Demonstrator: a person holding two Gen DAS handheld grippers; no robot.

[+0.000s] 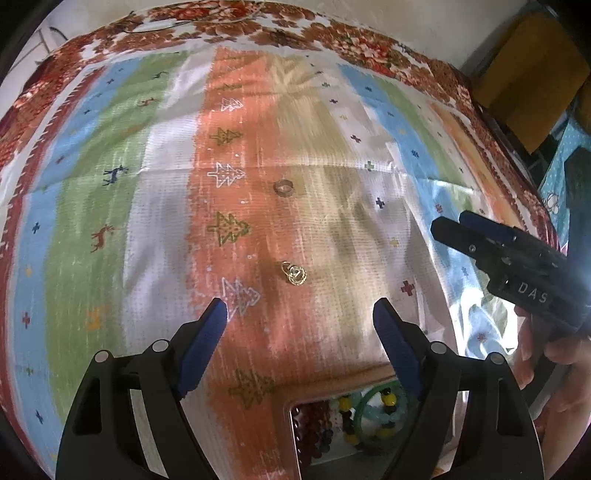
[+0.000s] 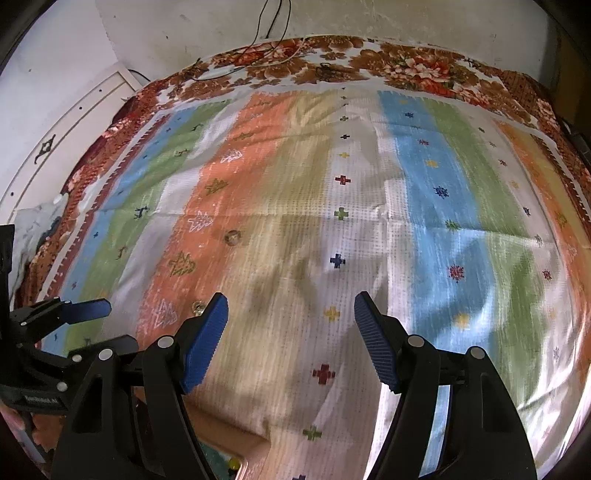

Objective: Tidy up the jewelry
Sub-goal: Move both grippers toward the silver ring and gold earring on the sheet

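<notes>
Two loose pieces of jewelry lie on the striped cloth (image 1: pixel 332 155): a small ring (image 1: pixel 283 187) farther out on the orange stripe, and a gold pendant (image 1: pixel 294 273) of linked loops nearer, just ahead of the left hand-held gripper (image 1: pixel 299 314). The ring and pendant are well apart, in line along the same stripe. There are two hand-held grippers, each with two blue-padded fingers. The left one stands wide with nothing between its pads; the right hand-held gripper (image 2: pixel 291 310) is likewise spread wide and empty, over the pale stripes to the right of the pendant. One container shows, a light wooden box (image 1: pixel 332 384) at the near edge below the left gripper, holding a green bangle (image 1: pixel 380 410) and several bead bracelets (image 1: pixel 332 421) in dark red, yellow, black and pale tones, too tangled to count. The cloth around both pieces is bare, bounded far off by a floral border (image 2: pixel 369 62) and a white wall (image 2: pixel 184 29).
</notes>
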